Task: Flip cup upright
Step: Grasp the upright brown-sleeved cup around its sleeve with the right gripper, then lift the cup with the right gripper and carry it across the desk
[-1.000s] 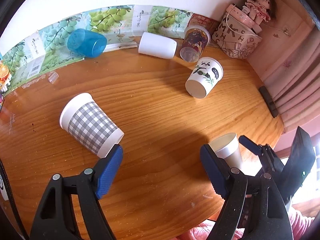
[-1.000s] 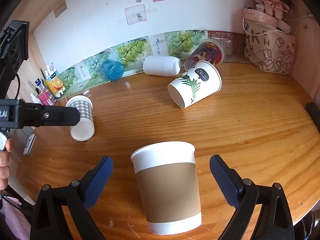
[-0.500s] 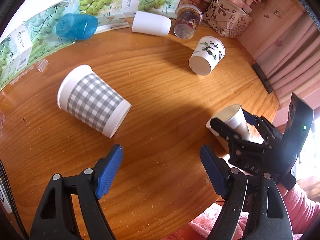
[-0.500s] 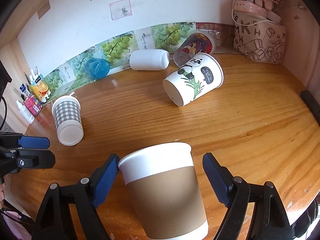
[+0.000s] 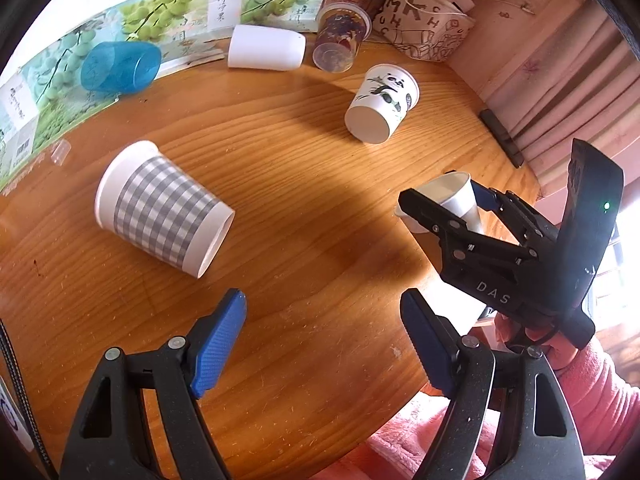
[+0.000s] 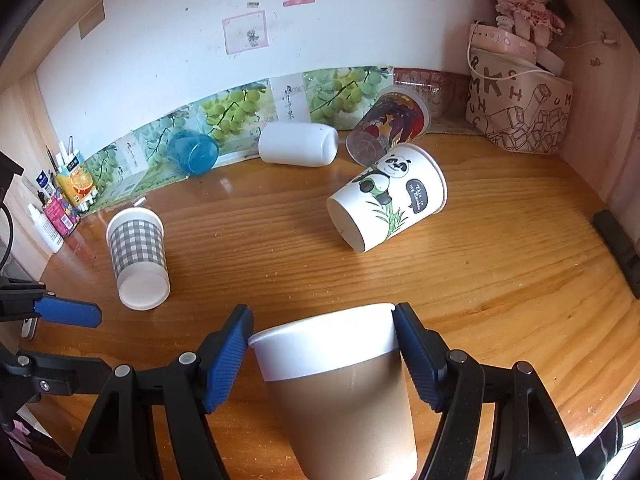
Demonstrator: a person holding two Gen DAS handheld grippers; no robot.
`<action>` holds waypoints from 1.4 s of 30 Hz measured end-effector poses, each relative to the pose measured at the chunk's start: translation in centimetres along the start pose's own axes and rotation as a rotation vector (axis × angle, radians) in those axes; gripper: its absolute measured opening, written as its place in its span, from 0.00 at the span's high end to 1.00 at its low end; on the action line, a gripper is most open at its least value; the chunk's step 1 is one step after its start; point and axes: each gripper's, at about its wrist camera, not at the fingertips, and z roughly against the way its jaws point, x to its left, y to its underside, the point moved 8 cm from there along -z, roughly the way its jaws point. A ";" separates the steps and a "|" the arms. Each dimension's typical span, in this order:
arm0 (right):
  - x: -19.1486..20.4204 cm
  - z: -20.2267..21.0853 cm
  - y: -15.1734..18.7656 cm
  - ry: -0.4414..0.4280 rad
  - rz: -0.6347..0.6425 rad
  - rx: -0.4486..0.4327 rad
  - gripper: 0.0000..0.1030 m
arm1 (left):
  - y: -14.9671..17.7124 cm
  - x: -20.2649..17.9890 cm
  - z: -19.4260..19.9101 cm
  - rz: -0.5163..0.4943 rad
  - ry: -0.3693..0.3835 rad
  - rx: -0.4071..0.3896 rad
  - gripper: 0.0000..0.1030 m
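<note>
Blue fingers of right gripper press brown-sleeved cup from both sides.

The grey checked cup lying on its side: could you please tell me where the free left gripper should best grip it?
Grip the grey checked cup across its checked mid-wall, left gripper descending from above, fingers astride its long axis; the rounded wall is exposed and no other cup touches it.

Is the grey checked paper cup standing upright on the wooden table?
No, the grey checked paper cup lies on its side on the wooden table, its flat white base facing the camera.
</note>
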 end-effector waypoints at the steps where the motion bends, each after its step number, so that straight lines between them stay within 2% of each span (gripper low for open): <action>1: -0.1 0.1 -0.3 0.000 -0.006 -0.007 0.30 | -0.1 -0.1 0.0 -0.001 0.000 0.002 0.20; 8: -0.5 1.4 -2.1 -0.020 -0.046 -0.065 0.30 | -0.6 -0.7 0.6 -0.016 0.023 0.000 0.20; 18: -0.4 1.6 -3.7 -0.069 -0.080 -0.147 0.30 | -1.0 -1.0 0.4 -0.029 0.015 0.014 0.20; 23: -0.1 1.7 -3.9 -0.071 -0.086 -0.149 0.30 | -0.7 -1.2 0.3 -0.038 0.012 0.028 0.20; 29: 0.2 1.2 -3.7 -0.065 -0.081 -0.102 0.29 | -0.9 -1.4 0.3 -0.046 0.013 0.027 0.20; 37: 0.6 1.1 -4.2 -0.039 -0.068 -0.116 0.30 | -1.0 -1.2 0.3 -0.040 0.018 0.027 0.20; 42: 0.8 2.0 -4.4 -0.027 -0.062 -0.166 0.32 | -0.9 -0.8 0.2 -0.022 0.024 0.035 0.20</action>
